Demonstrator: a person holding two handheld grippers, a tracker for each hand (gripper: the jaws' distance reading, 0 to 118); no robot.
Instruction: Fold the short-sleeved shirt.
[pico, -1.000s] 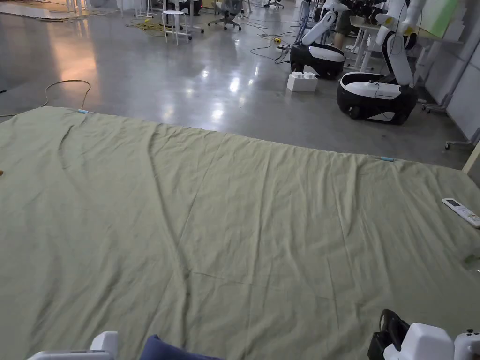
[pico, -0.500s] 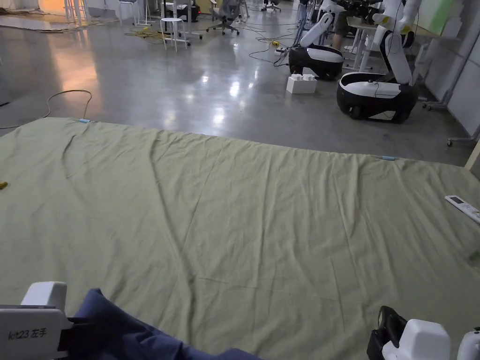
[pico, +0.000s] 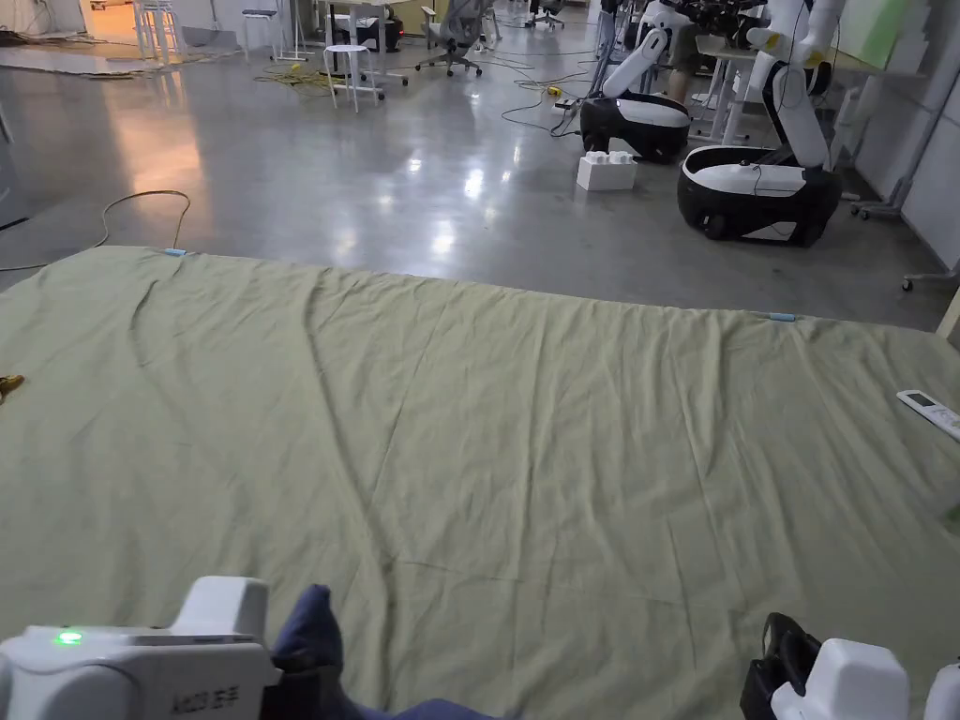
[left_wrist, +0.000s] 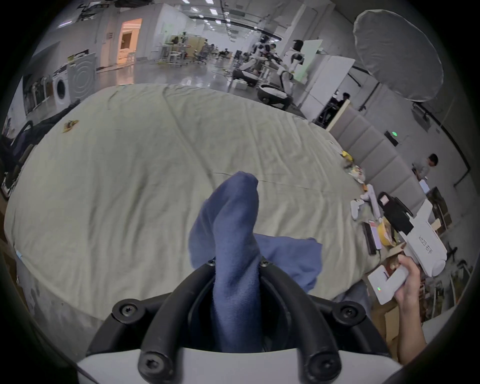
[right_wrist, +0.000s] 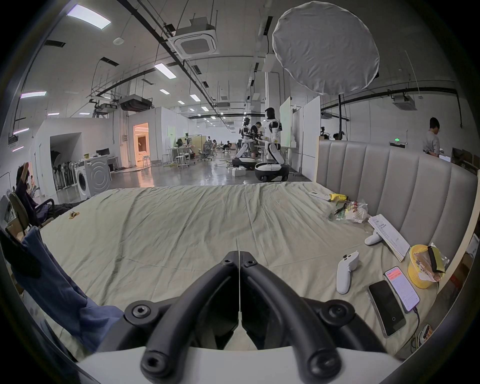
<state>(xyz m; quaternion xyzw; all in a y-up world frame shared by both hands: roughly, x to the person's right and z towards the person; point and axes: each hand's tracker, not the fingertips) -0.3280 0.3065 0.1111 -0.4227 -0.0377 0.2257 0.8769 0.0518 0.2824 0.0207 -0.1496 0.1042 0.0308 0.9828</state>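
Note:
A dark blue shirt (left_wrist: 233, 220) is bunched and stands up between the jaws of my left gripper (left_wrist: 237, 263), which is shut on it above the near edge of the bed. Its tip pokes up beside the left gripper (pico: 281, 670) in the head view as blue cloth (pico: 309, 633). More of the shirt (right_wrist: 57, 285) hangs at the left of the right gripper view. My right gripper (right_wrist: 238, 257) is shut with nothing between its jaws, low over the pale green sheet (pico: 525, 441). The right gripper (pico: 783, 656) sits at the bottom right in the head view.
A padded headboard (right_wrist: 389, 176) runs along the right. Before it lie phones (right_wrist: 387, 301), a game controller (right_wrist: 346, 270), a yellow cup (right_wrist: 420, 265), papers and a remote (pico: 928, 411). A small yellow scrap (left_wrist: 70, 126) lies far left. White robots (pico: 759, 178) stand beyond the bed.
The left gripper with the blue shirt has shifted right along the bottom edge, and less cloth shows beside it. The right gripper has stayed put. The head camera tilted slightly.

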